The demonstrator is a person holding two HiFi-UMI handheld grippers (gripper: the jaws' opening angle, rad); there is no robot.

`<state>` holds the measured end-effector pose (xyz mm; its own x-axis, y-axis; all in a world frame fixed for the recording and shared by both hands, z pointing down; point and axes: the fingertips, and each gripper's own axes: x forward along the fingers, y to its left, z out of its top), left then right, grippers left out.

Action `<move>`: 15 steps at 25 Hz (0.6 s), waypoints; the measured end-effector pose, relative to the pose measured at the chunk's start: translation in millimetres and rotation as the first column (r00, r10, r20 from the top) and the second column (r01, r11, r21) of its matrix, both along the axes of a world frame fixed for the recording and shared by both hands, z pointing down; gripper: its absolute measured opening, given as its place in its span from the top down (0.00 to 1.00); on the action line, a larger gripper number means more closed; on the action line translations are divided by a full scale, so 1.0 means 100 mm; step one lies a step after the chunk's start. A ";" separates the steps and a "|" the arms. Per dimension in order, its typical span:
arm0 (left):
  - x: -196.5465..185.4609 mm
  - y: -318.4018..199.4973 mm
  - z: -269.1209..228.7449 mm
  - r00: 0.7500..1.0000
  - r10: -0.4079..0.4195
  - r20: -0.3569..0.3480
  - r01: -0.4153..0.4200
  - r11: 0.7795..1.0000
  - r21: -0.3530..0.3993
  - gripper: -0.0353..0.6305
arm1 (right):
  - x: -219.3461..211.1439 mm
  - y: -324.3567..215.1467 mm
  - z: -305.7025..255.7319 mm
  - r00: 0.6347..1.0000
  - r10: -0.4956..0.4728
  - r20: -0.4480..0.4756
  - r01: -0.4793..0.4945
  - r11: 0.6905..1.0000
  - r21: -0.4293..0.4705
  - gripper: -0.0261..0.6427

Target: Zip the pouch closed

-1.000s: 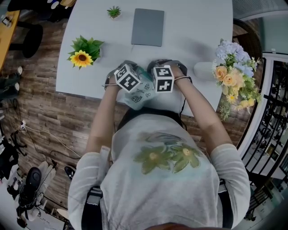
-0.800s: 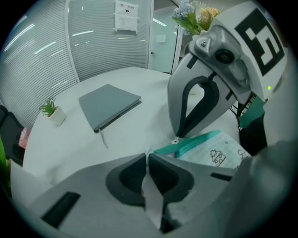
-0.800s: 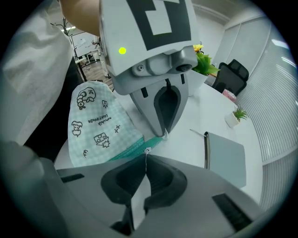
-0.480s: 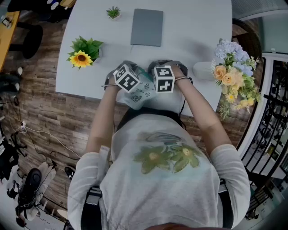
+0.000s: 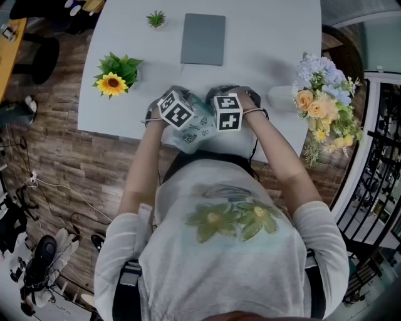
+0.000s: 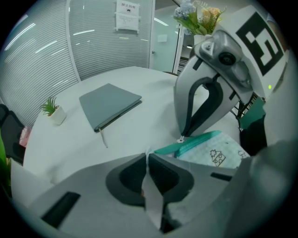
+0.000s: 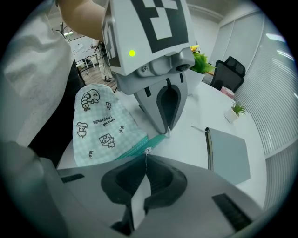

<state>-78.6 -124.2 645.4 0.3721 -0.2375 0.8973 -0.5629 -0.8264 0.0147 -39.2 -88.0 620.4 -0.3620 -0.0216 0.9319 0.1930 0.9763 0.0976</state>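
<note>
A mint checked pouch [image 5: 195, 133] with cartoon prints and a teal zipper strip [image 6: 195, 142] lies at the near edge of the white table [image 5: 269, 37], partly over the edge. My left gripper [image 6: 147, 156] is shut on the pouch's teal end by the zipper. In the right gripper view its tips meet that same teal end. My right gripper [image 7: 146, 152] is shut on the small metal zipper pull [image 7: 147, 149], a short way along the strip from the left one. In the head view both marker cubes hide the jaws.
A grey notebook [image 5: 203, 39] lies at the table's far middle, with a pen [image 6: 103, 138] beside it. A small green plant [image 5: 156, 19] and a sunflower pot [image 5: 116, 74] stand at the left. A flower bouquet [image 5: 326, 103] stands at the right edge.
</note>
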 end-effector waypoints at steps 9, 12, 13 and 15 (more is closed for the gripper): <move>0.00 0.01 0.01 1.000 -0.005 0.005 0.005 1.000 -0.008 0.91 | 0.08 0.06 0.03 1.000 0.017 -0.004 -0.017 1.000 -0.014 0.93; -0.01 0.01 0.02 1.000 -0.005 0.003 0.005 1.000 -0.009 0.91 | 0.09 0.06 0.04 1.000 0.024 -0.001 -0.024 1.000 -0.006 0.93; -0.01 0.01 0.02 1.000 -0.005 0.001 0.005 1.000 -0.010 0.91 | 0.09 0.06 0.04 1.000 0.026 -0.002 -0.026 1.000 -0.004 0.93; -0.01 0.01 0.02 1.000 -0.006 0.000 0.006 1.000 -0.013 0.91 | 0.09 0.06 0.04 1.000 0.027 -0.002 -0.027 1.000 -0.003 0.93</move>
<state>-79.6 -122.7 647.2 0.3709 -0.2283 0.9002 -0.5676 -0.8229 0.0251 -30.0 -82.1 623.9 -0.3597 -0.0283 0.9326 0.1666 0.9815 0.0940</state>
